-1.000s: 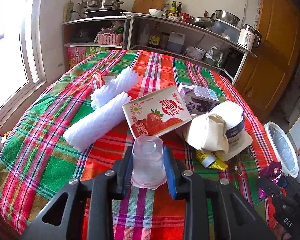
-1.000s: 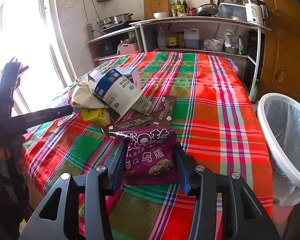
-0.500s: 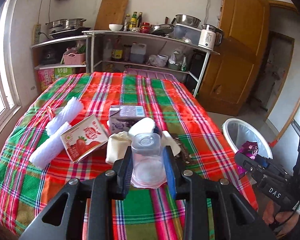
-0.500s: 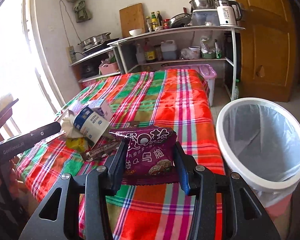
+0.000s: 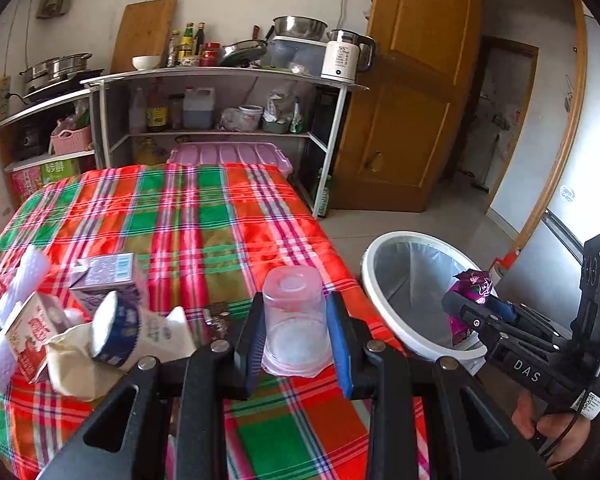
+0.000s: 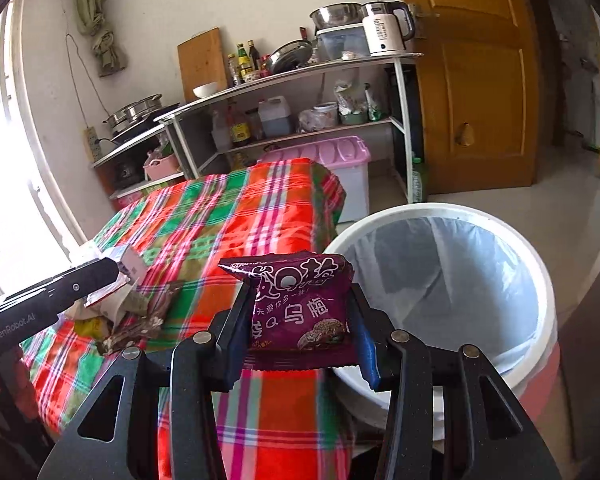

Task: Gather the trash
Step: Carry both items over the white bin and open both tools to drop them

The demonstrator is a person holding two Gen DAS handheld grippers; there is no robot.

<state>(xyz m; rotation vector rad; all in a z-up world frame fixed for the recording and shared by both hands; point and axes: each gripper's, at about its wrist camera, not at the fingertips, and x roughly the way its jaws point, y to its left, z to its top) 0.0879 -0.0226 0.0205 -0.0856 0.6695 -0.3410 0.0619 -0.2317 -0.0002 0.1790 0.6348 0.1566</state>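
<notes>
My left gripper (image 5: 296, 340) is shut on a clear plastic cup (image 5: 294, 320), held upside down above the plaid table's right edge. My right gripper (image 6: 300, 336) is shut on a purple snack packet (image 6: 300, 312) and holds it beside the near rim of a white lined trash bin (image 6: 452, 280). In the left wrist view the bin (image 5: 388, 296) stands on the floor right of the table, and the right gripper (image 5: 464, 312) holds the packet (image 5: 470, 296) over its right rim. More trash lies on the table: a strawberry carton (image 5: 28, 336), a purple carton (image 5: 104, 276), a blue-and-white cup (image 5: 120, 328).
The table has a red-green plaid cloth (image 5: 204, 216). White foam sleeves (image 5: 24, 280) lie at its left edge. Metal shelves (image 5: 228, 80) with pots, bottles and a kettle stand behind, with a pink storage box (image 5: 228, 156) below. A wooden door (image 5: 412, 92) is at the right.
Both grippers have swung right, away from the trash pile and toward the bin, each keeping its hold. The packet now sits at the bin's rim.
</notes>
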